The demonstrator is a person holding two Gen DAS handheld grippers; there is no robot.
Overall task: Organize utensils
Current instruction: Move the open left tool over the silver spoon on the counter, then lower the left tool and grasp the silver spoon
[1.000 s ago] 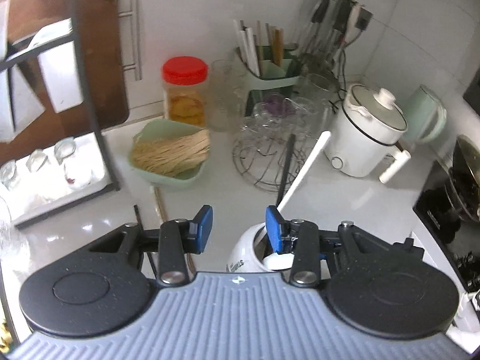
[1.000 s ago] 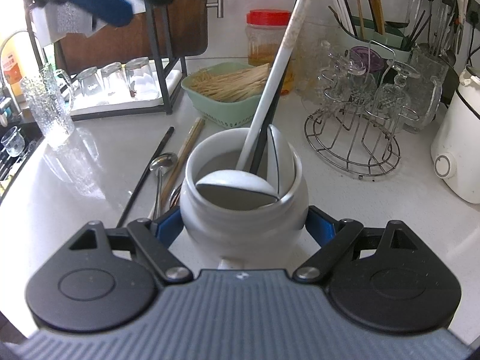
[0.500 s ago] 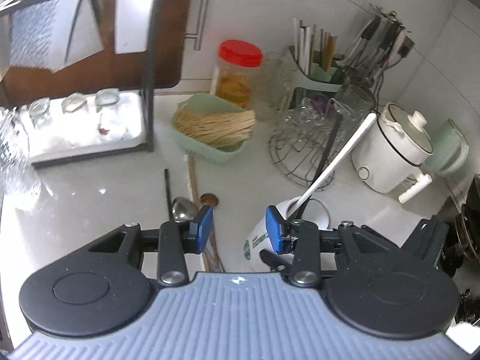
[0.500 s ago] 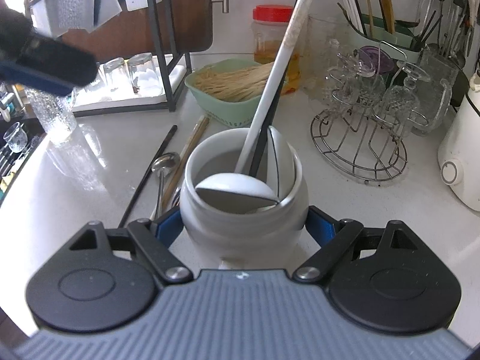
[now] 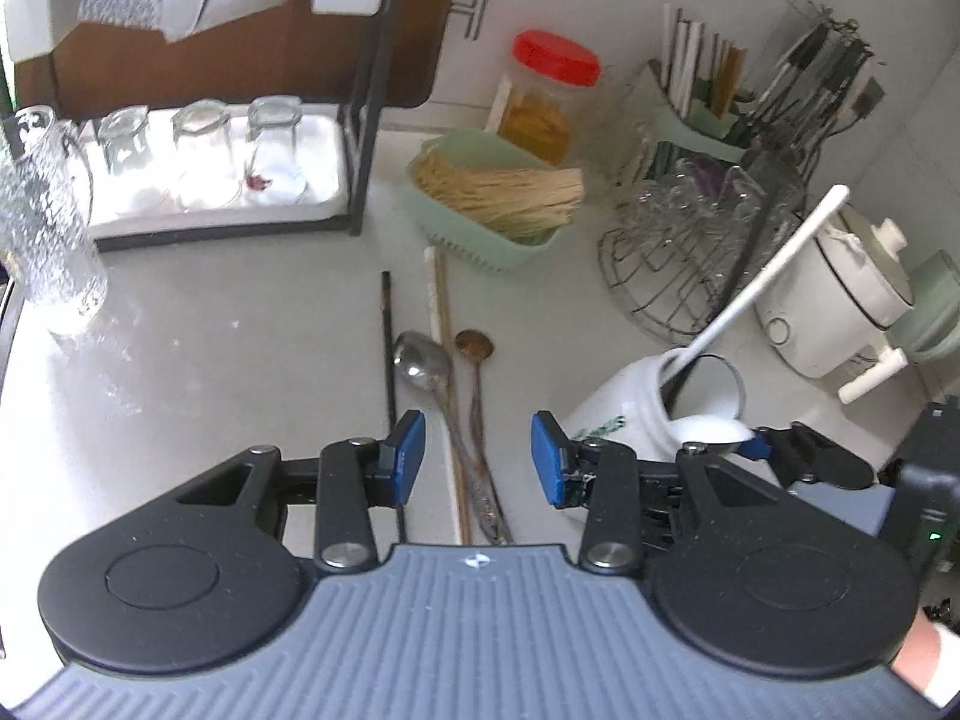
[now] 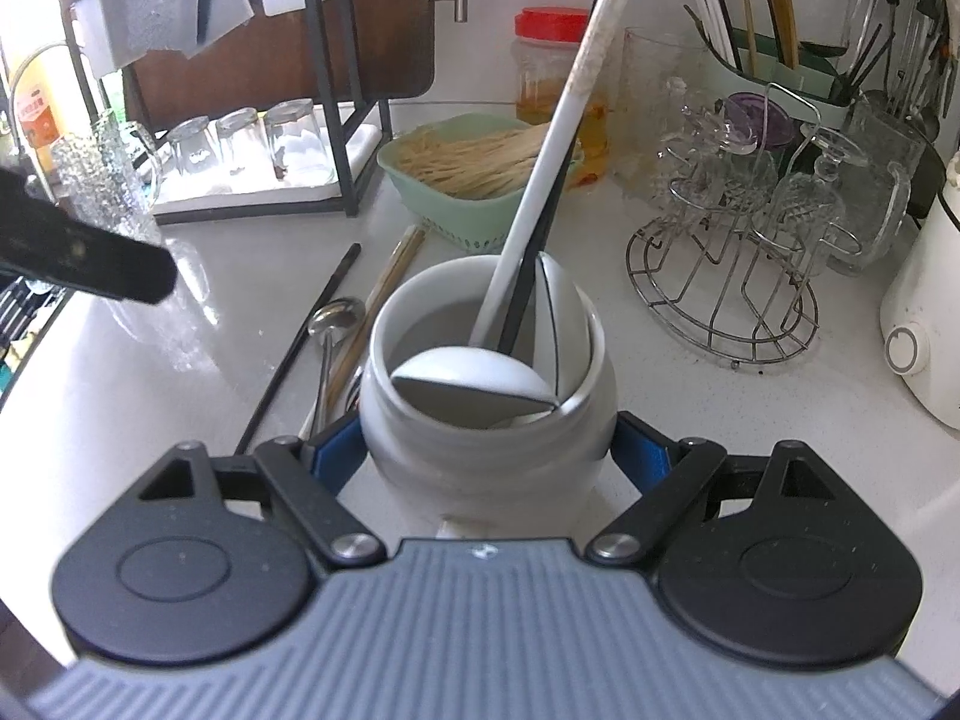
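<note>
White jar point(image 6: 486, 420) sits upright on the counter point(image 5: 210, 360), pinched by the right tool point(image 6: 487, 450), ladle point(image 6: 540, 192) inside. Left tool point(image 5: 474, 456) spread, empty, over the loose spoons point(image 5: 423, 360) and chopsticks point(image 5: 387, 336) beside it.

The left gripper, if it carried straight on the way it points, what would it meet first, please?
Most likely the loose utensils on the counter: the metal spoon and the wooden spoon lie between the open left gripper pads, though depth is unclear.

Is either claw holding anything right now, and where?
Right claw grips the white ceramic utensil jar around its lower body; left claw is open and empty.
</note>
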